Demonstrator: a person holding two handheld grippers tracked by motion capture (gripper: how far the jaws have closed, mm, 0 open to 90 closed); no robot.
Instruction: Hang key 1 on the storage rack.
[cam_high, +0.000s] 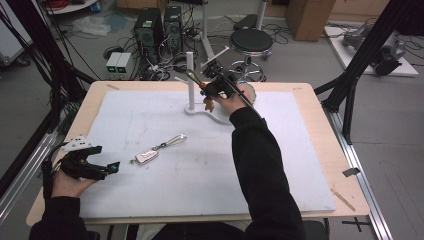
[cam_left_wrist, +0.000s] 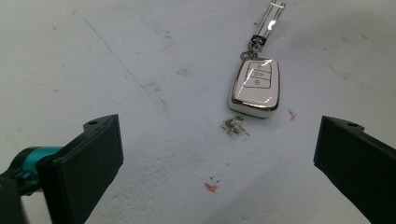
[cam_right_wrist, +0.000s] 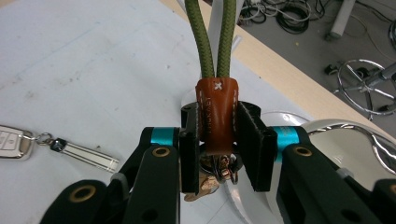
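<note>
A white car key fob (cam_high: 146, 156) with a silver strap lies on the white mat (cam_high: 150, 120); the left gripper view has the fob (cam_left_wrist: 255, 87) ahead between its wide-apart jaws. My left gripper (cam_high: 112, 168) rests open at the mat's left edge, a short way left of the fob. My right gripper (cam_high: 206, 88) is raised beside the white stand (cam_high: 190, 80) at the back. It is shut on the brown leather tab (cam_right_wrist: 216, 116) of a keychain with a green cord loop (cam_right_wrist: 214, 37). Small metal keys hang under the tab.
The stand's white base (cam_high: 212, 115) spreads on the mat under the right hand. A round shiny object (cam_right_wrist: 355, 140) lies just behind it. Table edges run all round; a stool (cam_high: 250, 42), computers and cables stand on the floor beyond.
</note>
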